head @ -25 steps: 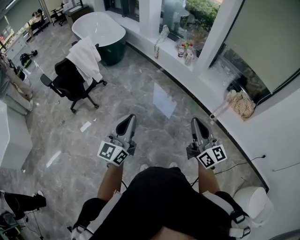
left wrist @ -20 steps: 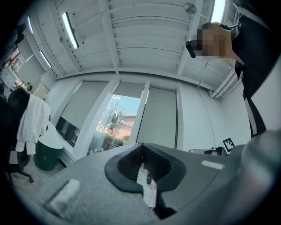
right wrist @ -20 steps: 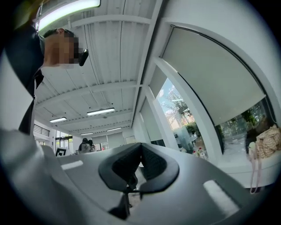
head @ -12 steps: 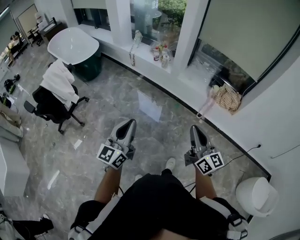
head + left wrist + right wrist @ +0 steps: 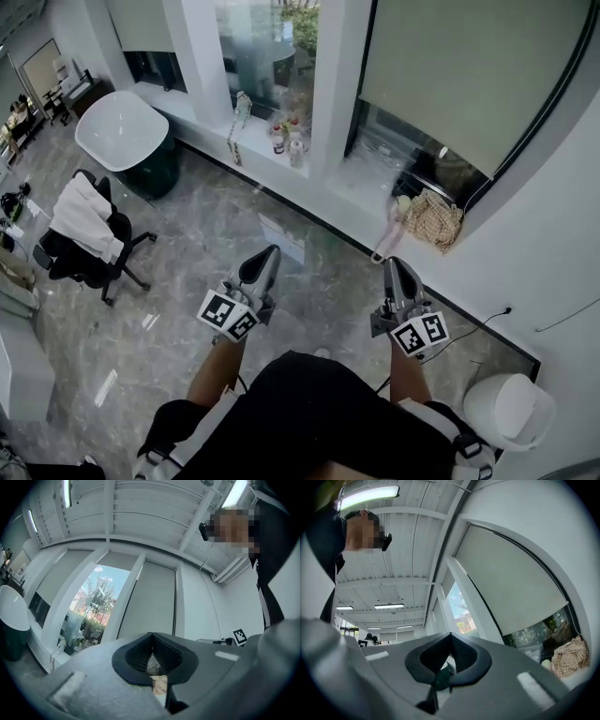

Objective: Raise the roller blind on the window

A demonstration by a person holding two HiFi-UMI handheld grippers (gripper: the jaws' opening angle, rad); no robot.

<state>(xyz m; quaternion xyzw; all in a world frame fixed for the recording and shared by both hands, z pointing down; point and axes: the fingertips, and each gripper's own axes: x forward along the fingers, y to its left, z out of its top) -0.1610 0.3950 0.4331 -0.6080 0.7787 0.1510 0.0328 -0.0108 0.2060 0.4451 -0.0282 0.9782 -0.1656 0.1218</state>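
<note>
A beige roller blind (image 5: 469,84) hangs most of the way down over the right-hand window, its bottom edge a little above the sill (image 5: 370,187). It also shows as a pale panel, the blind (image 5: 147,597), in the left gripper view and as the blind (image 5: 506,583) in the right gripper view. My left gripper (image 5: 267,258) is held over the marble floor, shut and empty, pointing toward the windows. Beside it my right gripper (image 5: 394,265) is also shut with nothing in it, its tip short of the sill below the blind. Neither gripper touches the blind.
A checked bag (image 5: 433,220) lies on the sill under the blind. Bottles (image 5: 289,141) stand on the sill of the middle window. A white tub (image 5: 122,141) and an office chair with a white cloth (image 5: 89,230) are at the left. A white bin (image 5: 506,408) stands by the right wall.
The person has stepped toward the windows, so the blind and sill fill more of the head view. Both grippers stay shut and side by side.
</note>
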